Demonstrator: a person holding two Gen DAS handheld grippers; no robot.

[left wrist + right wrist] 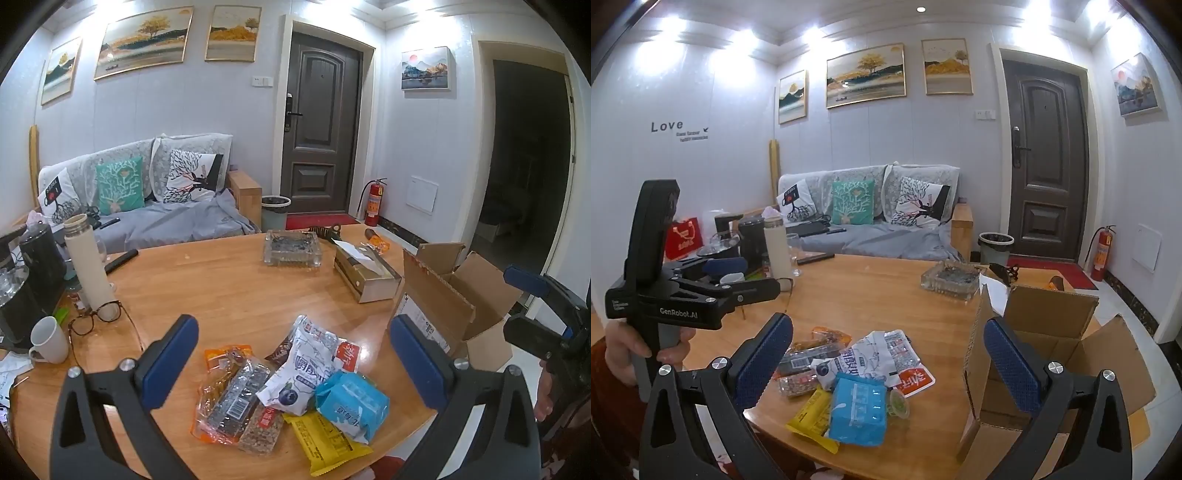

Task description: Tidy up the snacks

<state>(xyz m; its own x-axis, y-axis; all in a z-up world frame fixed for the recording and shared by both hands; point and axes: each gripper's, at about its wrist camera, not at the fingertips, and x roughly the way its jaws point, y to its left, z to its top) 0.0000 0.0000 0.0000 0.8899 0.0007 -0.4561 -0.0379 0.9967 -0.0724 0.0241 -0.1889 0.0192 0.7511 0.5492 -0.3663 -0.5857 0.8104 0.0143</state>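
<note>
A heap of snack packets lies near the front edge of the wooden table point(229, 288). In it are a blue packet point(352, 404), a white blueberry pouch point(306, 365), a yellow bar point(325, 441) and an orange-edged clear pack point(225, 398). An open cardboard box point(454, 295) stands at the right table edge. My left gripper point(291, 350) hovers open over the heap, nothing between its fingers. In the right wrist view my right gripper point(888, 350) is open and empty above the blue packet point(858, 413), with the cardboard box point(1045, 325) to its right.
A glass ashtray point(291, 247) and a tissue box point(365, 273) sit mid-table. At the left stand a white flask point(88, 266), a mug point(50, 339), glasses point(98, 319) and a dark kettle point(40, 266). A sofa point(155, 206) lies behind.
</note>
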